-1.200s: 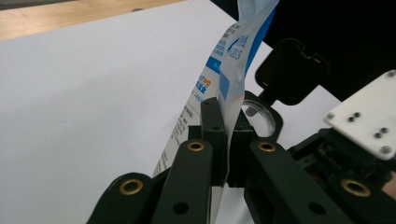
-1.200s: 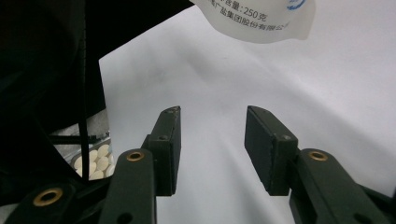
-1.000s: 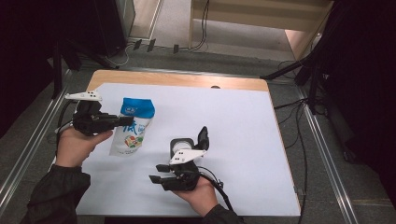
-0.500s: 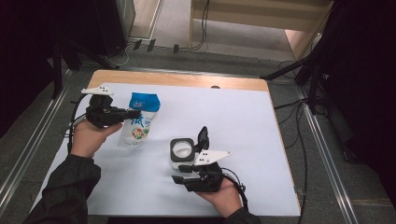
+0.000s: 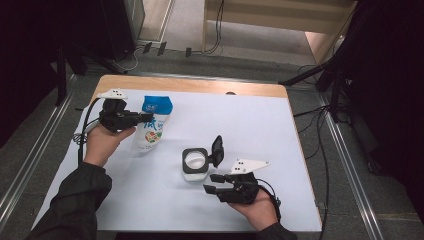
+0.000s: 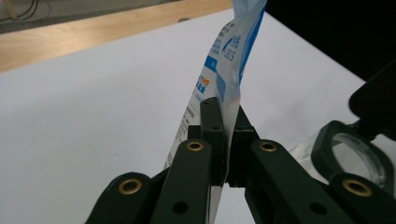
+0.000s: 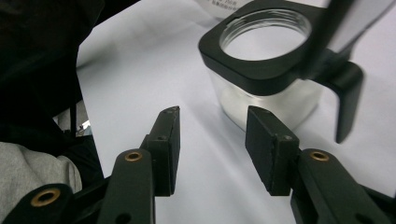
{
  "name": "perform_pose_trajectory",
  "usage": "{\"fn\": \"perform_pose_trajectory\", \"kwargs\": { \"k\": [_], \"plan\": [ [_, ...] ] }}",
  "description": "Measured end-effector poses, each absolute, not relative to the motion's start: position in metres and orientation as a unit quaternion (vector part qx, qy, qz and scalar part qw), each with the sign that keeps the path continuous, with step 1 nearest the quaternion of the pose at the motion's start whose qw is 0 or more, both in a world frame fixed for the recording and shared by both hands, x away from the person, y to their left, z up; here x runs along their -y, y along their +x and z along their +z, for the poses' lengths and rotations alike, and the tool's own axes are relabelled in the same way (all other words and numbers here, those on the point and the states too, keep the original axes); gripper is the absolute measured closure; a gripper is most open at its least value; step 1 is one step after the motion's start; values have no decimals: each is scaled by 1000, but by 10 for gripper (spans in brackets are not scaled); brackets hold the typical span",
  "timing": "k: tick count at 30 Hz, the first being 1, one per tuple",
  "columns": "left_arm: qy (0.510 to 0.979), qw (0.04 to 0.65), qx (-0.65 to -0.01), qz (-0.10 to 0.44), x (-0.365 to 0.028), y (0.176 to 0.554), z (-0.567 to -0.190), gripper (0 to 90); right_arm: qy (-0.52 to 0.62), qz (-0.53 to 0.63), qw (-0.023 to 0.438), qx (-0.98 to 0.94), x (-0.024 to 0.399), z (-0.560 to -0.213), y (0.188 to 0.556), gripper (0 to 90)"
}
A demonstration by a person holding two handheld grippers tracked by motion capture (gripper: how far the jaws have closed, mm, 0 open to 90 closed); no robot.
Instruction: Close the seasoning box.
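A blue and white pouch (image 5: 152,125) hangs over the white sheet at the left, with my left gripper (image 5: 144,118) shut on its edge. In the left gripper view the black jaws (image 6: 224,126) pinch the thin side of the pouch (image 6: 224,65), which rises upright above them. A clear square jar (image 5: 194,163) with a black collar stands mid-table, its flip lid (image 5: 217,150) raised. My right gripper (image 5: 211,183) lies just to the jar's near right, open. In the right gripper view the jar (image 7: 266,93) sits just beyond my parted fingertips (image 7: 212,140), with nothing between them.
The white sheet (image 5: 260,130) covers most of the wooden table (image 5: 200,86). Metal rails run along the floor at both sides. Cables trail on the floor behind the table, and a dark stand leg (image 5: 305,77) reaches toward the far right corner.
My left hand has carried the pouch to the right and farther from the person. My right hand has slid right, away from the jar, which stayed in place.
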State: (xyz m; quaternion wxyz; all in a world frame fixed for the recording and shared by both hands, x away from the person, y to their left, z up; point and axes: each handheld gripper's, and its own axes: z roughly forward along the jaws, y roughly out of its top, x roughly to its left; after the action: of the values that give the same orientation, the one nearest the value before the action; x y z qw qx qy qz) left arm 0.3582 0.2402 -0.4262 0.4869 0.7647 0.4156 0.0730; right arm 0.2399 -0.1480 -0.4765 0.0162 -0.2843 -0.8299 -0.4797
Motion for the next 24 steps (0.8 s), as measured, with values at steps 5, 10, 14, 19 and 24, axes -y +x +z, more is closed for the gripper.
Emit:
{"fn": "perform_pose_trajectory", "kwargs": {
  "k": [5,10,14,19,24],
  "plan": [
    [759,492,-420,75,-247,357,-428,897,-292,-480,14,827,158,-475,243,565],
    [760,488,-423,73,-256,350,-430,883,-299,-480,3,825,168,-472,247,569],
    [763,484,-422,68,-261,340,-431,874,-292,-483,-7,825,172,-468,250,572],
    [765,483,-421,68,-267,331,-434,861,-292,-482,-7,826,178,-465,255,597],
    [762,482,-426,69,-275,323,-437,836,-314,-485,-14,817,186,-466,266,637]
  ]
}}
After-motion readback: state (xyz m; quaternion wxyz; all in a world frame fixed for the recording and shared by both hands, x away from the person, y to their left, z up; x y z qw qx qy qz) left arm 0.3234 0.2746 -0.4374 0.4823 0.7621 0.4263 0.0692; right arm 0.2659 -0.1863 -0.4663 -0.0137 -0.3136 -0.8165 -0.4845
